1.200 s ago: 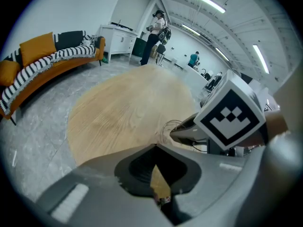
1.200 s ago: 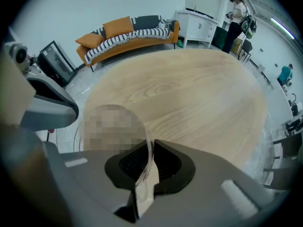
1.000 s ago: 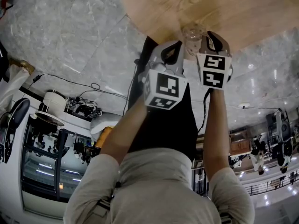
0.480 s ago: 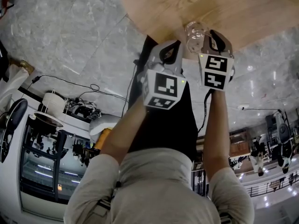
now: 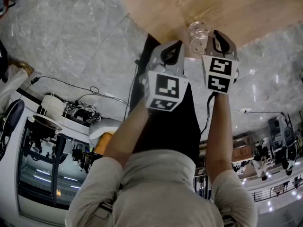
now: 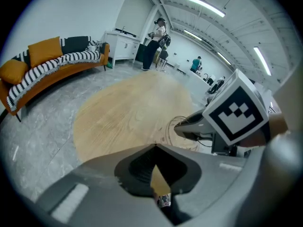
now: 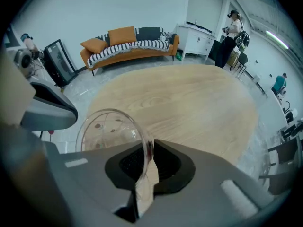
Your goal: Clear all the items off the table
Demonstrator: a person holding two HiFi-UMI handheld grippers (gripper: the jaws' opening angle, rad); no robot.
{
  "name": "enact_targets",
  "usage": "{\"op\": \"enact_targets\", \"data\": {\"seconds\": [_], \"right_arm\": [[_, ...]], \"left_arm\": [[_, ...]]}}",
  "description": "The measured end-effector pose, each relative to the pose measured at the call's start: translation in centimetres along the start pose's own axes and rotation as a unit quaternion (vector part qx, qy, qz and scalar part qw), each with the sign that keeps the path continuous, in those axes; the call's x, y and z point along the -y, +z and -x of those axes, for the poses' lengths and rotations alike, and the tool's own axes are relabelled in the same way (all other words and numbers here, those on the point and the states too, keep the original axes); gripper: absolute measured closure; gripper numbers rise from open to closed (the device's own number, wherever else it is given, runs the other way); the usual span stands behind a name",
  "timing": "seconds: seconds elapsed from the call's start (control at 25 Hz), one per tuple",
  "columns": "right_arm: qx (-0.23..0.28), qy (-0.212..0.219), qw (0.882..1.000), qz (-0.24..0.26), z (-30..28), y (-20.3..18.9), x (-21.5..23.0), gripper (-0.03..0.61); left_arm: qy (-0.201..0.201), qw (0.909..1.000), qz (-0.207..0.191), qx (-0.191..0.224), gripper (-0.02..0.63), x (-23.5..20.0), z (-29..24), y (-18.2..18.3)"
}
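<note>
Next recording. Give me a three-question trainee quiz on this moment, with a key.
1. True or false: the right hand-held gripper is shut on the wall of the clear glass.
2. Multiple choice: what is between the jaws of the left hand-held gripper? A, a spoon; B, nothing; C, a napkin.
3. Fill in: the round table has a top with a ____ grain.

Key: 1 true; 2 B; 3 wood.
</note>
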State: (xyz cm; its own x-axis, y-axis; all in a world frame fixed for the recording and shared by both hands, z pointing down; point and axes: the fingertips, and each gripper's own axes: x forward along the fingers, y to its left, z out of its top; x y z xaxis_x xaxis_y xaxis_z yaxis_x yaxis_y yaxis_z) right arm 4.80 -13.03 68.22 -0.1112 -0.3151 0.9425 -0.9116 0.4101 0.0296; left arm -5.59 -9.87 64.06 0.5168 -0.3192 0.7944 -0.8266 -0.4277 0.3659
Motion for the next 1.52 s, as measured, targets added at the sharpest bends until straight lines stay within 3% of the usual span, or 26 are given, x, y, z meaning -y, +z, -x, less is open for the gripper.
{"op": "enact_targets", "data": {"seconds": [0.76, 0.96, 1.24, 1.36, 1.52], "right_arm": [[0.103, -0.009, 0.993, -0.049, 9.7, 1.3, 2.6, 0.548], [0.156, -0.014, 0.986, -0.055, 14.0, 2.6, 3.5, 0.548], [0.200, -0.032, 0.976, -0.085, 18.7, 1.5, 5.5, 0.548], [0.227, -0.048, 0.968, -0.094, 21.7, 1.2, 6.4, 0.548], [0.259, -0.077, 0.956, -0.111, 26.5, 0.8, 7.9, 0.548]], "left_arm": [[0.010, 0.9977, -0.021, 0.063, 0.593, 6.3, 5.8, 4.2], [0.013, 0.9946, -0.032, 0.098, 0.594, 8.6, 8.8, 6.2], [0.015, 0.9903, -0.061, 0.124, 0.593, 11.9, 10.9, 7.9], [0.013, 0.9862, -0.058, 0.154, 0.593, 13.5, 12.6, 9.5], [0.000, 0.9790, -0.086, 0.185, 0.594, 16.0, 14.6, 12.1]]}}
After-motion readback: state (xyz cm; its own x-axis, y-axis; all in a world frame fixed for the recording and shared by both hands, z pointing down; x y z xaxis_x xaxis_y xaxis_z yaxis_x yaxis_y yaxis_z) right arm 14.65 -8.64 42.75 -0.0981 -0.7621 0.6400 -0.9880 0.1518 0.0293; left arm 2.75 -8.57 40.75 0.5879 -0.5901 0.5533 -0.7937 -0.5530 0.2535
